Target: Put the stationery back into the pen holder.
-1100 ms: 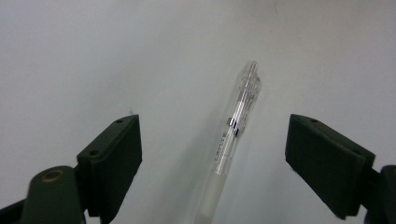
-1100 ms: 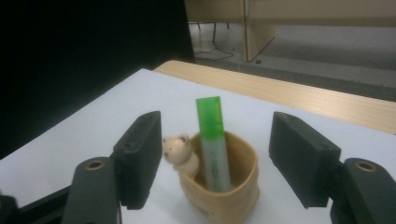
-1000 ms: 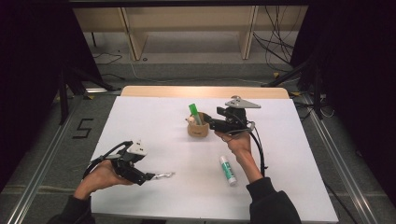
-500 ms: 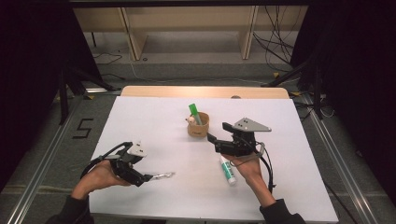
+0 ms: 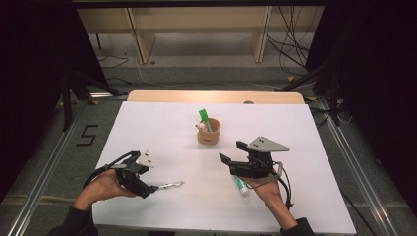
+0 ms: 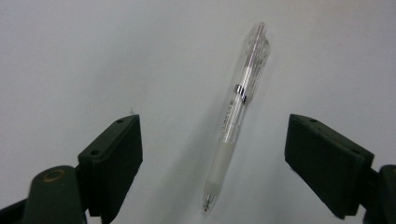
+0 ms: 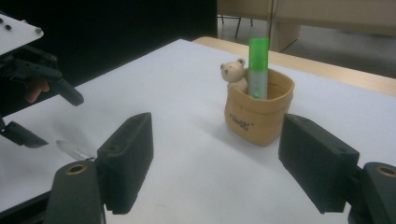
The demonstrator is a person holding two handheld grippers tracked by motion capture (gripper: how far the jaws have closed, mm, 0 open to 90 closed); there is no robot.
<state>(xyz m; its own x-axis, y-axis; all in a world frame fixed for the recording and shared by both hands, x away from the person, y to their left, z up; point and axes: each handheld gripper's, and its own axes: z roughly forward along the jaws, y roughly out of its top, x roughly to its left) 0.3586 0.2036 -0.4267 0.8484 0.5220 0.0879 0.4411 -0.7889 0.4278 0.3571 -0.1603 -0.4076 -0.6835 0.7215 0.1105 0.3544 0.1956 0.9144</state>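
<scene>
Two tongs: I held one pair in each hand over the white surface (image 5: 147,128).
Left tongs (image 5: 156,188): jaws stood wide apart and gripped nothing; they hovered low at my near-left side.
Clear pen (image 6: 236,114): it lay flat on the surface between the left jaws, touched by neither, tip toward me in the left gripper view.
Right tongs (image 5: 233,155): jaws had just been opening and stood spread, nothing between them; they pointed toward the cup.
Tan cup (image 5: 208,133): it stood upright near the middle of the surface, with a green marker (image 7: 258,65) and a small bear figure (image 7: 234,74) inside.
White tube (image 5: 240,185): it lay flat with its green cap, just under my right hand, untouched.
Step in hand: I judged that I was lining the left tongs up on the pen for a pick.
Next move: it called for lowering the left jaws, closing across the barrel, then carrying the pen to the cup.
</scene>
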